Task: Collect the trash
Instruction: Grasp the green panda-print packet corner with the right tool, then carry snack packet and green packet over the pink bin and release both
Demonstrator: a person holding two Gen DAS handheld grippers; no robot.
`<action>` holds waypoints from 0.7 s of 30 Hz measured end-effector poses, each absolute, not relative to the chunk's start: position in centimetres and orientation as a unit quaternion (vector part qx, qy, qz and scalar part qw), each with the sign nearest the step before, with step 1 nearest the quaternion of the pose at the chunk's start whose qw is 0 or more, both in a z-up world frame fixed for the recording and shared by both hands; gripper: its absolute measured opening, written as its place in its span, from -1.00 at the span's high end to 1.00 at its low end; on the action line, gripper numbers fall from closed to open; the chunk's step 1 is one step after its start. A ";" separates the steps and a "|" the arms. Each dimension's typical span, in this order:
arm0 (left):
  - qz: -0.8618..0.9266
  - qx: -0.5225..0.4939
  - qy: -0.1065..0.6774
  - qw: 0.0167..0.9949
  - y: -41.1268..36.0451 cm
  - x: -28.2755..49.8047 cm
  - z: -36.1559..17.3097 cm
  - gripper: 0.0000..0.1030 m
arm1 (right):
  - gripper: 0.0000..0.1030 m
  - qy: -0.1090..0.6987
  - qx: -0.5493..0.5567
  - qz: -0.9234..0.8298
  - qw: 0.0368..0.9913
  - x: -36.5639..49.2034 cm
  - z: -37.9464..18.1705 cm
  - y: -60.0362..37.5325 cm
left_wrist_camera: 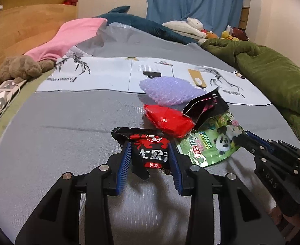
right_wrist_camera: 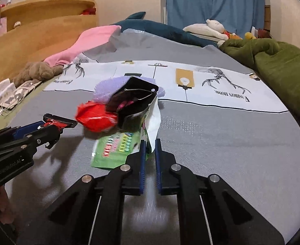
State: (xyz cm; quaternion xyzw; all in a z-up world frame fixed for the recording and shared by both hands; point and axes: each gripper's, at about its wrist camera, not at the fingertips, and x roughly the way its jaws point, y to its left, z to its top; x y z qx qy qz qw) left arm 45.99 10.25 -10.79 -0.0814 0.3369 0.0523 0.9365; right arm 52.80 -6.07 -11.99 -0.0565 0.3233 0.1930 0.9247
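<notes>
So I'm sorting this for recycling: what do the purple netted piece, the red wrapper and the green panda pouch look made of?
Purple netted piece: looks like soft foam mesh; matte, with an open lattice. Red wrapper: thin glossy plastic film, judging by its crinkles and bright glints. Green panda pouch: printed plastic laminate, smooth and shiny; its inside shows whitish, possibly foil-lined.

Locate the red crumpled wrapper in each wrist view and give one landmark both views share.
Left wrist view: the red crumpled wrapper lies right of centre, just beyond the left hand-held gripper.
Right wrist view: the wrapper is left of centre, beside the black pouch.
Shared landmark: the purple foam net lies directly behind it.
</notes>
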 end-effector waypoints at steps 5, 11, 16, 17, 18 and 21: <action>0.043 -0.076 0.315 0.945 9.8 43.8 -8.2 0.29 | 0.85 0.305 -0.059 0.183 0.933 50.6 -9.4 -7.0; 0.030 -0.078 0.292 0.953 9.1 40.6 -5.2 0.29 | 0.92 0.285 -0.065 0.172 0.941 47.2 -6.0 -8.1; 0.016 -0.076 0.280 0.957 8.4 37.7 -3.4 0.29 | 0.93 0.276 -0.062 0.166 0.945 44.2 -4.0 -9.0; 0.014 -0.075 0.277 0.958 8.3 37.1 -3.1 0.29 | 0.93 0.273 -0.063 0.165 0.946 43.5 -3.6 -9.3; 0.011 -0.075 0.274 0.959 8.2 36.6 -2.8 0.29 | 0.93 0.271 -0.064 0.162 0.947 42.6 -3.2 -9.5; 0.002 -0.077 0.267 0.961 8.0 35.0 -1.9 0.29 | 0.93 0.267 -0.065 0.157 0.948 40.8 -2.4 -10.3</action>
